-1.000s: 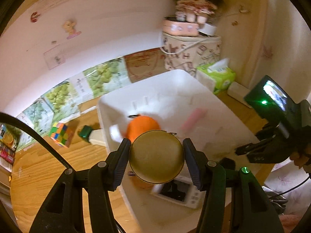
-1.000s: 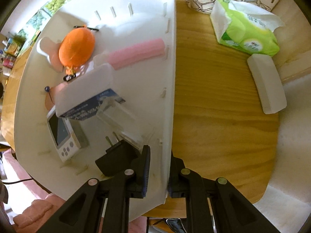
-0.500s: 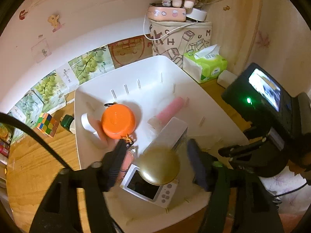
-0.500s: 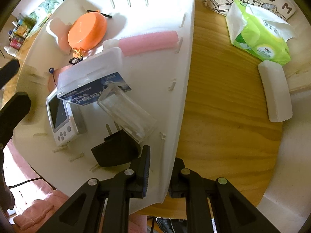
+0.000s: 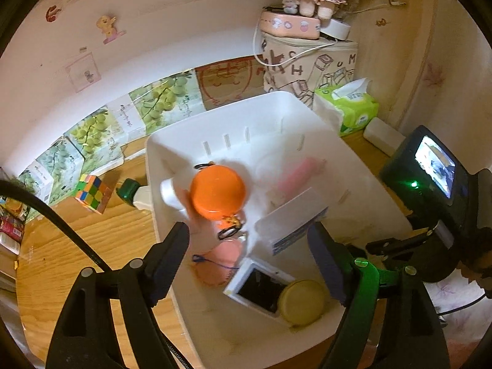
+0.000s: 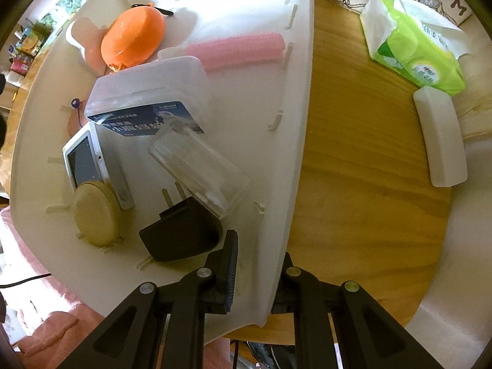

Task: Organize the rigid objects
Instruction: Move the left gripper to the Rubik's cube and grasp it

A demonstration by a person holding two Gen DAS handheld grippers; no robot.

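A white bin (image 5: 172,141) (image 6: 295,98) holds an orange case (image 5: 217,191) (image 6: 132,40), a pink roller (image 6: 236,49), a frosted box with a blue label (image 6: 147,98), a clear box (image 6: 200,169), a black plug (image 6: 181,235), a small screen device (image 5: 261,287) (image 6: 84,160) and a round gold tin (image 5: 303,301) (image 6: 95,213). My left gripper (image 5: 249,261) is open and empty above the bin. My right gripper (image 6: 261,264) is shut on the bin's near wall.
On the wooden table left of the bin stand a Rubik's cube (image 5: 92,193) and a green-capped bottle (image 5: 132,192). A green tissue pack (image 5: 347,109) (image 6: 415,46), a white bar (image 6: 439,135) and a printed bag (image 5: 310,64) lie to the right.
My left gripper opened and let go of the gold tin, which now lies in the bin beside the screen device. My right gripper kept its hold on the bin wall.
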